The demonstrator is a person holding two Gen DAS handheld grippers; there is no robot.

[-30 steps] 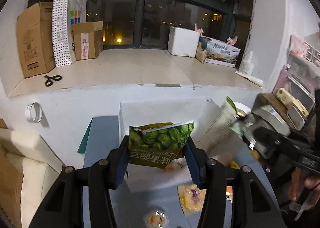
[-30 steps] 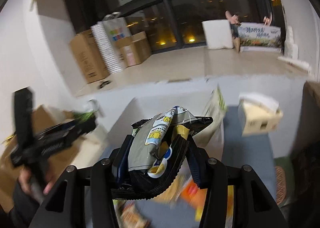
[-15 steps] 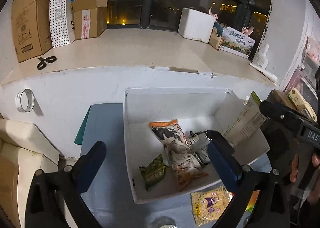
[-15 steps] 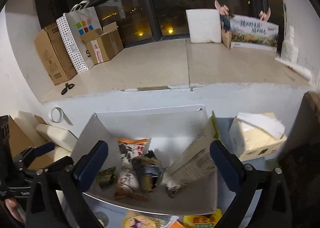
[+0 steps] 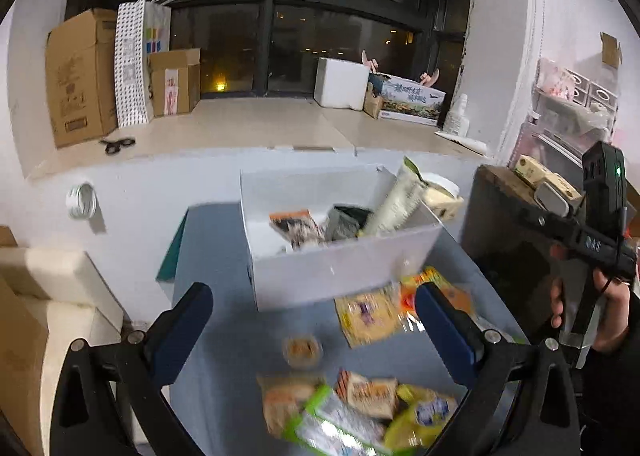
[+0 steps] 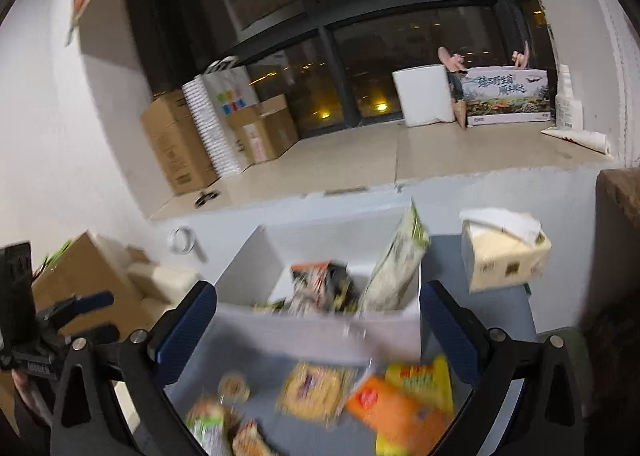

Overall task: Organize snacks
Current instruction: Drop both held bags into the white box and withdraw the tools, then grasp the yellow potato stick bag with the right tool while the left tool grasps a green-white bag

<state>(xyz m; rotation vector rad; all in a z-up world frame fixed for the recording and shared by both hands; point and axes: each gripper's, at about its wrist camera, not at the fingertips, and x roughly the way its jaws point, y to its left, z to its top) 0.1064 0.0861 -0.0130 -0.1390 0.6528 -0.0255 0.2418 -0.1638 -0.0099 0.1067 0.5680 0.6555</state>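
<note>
**Both grippers spread wide over loose snacks in front of the white box**

A grey-blue table (image 5: 224,296) carries a white box (image 5: 340,276) that stands against the wall below the window ledge. In the box an orange-topped packet (image 5: 298,225) and a dark packet (image 5: 344,221) lie together, and a tall pale packet (image 5: 394,199) leans on the right wall. Writing on them is too blurred to read.

Loose snacks lie on the near side of the box: a yellow packet (image 6: 316,390), an orange packet (image 6: 394,410) and a small round cup (image 5: 302,350).

The left gripper (image 5: 314,322) hangs above these snacks, jaws wide apart and holding nothing. The right gripper (image 6: 318,322) is likewise released and bare, aimed at the box front. In the left view, a hand grips the right gripper's handle (image 5: 592,244), lettered "DAS".

A tissue pack (image 6: 504,252) sits right of the box.
</note>
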